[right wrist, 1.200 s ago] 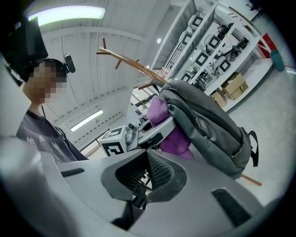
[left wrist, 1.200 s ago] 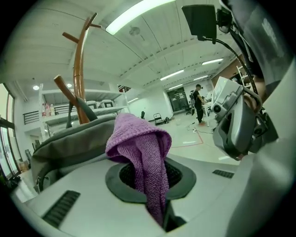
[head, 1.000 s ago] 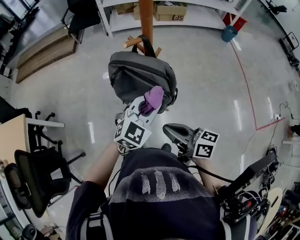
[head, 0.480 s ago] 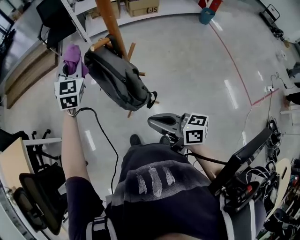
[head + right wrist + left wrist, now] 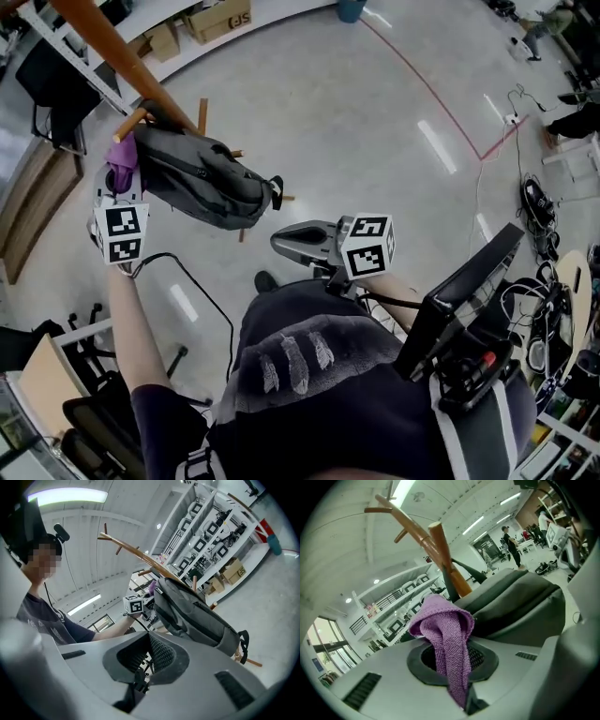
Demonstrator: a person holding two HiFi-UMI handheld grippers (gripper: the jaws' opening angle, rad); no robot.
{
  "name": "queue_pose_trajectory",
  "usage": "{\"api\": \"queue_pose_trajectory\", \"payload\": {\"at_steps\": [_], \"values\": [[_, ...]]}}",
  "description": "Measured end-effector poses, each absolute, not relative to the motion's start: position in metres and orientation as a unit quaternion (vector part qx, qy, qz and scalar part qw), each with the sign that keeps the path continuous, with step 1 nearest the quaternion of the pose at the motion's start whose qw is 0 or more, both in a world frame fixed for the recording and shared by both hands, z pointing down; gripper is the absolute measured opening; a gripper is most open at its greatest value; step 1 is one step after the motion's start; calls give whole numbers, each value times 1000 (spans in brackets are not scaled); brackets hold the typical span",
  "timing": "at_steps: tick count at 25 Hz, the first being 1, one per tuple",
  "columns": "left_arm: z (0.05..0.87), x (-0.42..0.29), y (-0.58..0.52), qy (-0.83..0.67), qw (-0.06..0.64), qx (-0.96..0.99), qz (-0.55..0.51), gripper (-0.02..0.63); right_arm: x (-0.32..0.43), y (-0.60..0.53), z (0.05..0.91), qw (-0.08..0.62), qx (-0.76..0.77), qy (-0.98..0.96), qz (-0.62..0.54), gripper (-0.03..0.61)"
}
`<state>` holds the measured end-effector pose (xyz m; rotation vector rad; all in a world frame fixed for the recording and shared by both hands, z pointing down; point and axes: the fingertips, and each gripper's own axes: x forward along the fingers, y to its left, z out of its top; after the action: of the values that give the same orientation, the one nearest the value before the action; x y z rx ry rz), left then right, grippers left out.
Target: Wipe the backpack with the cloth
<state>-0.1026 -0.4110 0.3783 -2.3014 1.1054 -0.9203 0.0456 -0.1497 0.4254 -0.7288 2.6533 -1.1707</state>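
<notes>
A grey backpack [image 5: 192,178] hangs from a peg of a slanted wooden coat rack [image 5: 103,42]. My left gripper [image 5: 120,192] is held up at the backpack's left end, shut on a purple cloth [image 5: 122,161] that bunches out past its jaws beside the bag's top. In the left gripper view the cloth [image 5: 446,637] hangs pinched between the jaws, with the backpack [image 5: 520,597] just behind it and to the right. My right gripper [image 5: 302,244] stays low in front of my body, shut and empty, apart from the backpack [image 5: 197,613].
The rack's wooden pegs [image 5: 202,114] stick out around the bag. Cardboard boxes [image 5: 220,19] sit on a white shelf at the back. A red floor line [image 5: 441,98] runs to the right. A desk chair [image 5: 94,441] stands at my lower left, with equipment and cables [image 5: 534,202] on my right.
My left gripper has carried the cloth from the backpack's front face out to its left end by the rack pole. The right gripper has stayed low in front of me.
</notes>
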Motion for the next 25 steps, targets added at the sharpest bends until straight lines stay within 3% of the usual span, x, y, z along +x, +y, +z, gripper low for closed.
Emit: {"api": "queue_pose_trajectory", "payload": {"at_steps": [8,25], "values": [[387,-35,-353,363,237,-833,-344,49,63,-138,424,76,-223,890,-390,-8],[385,25,-272,323,269,-833,-361,49,78,-125,425,67,-192,900,-385,-8]]}}
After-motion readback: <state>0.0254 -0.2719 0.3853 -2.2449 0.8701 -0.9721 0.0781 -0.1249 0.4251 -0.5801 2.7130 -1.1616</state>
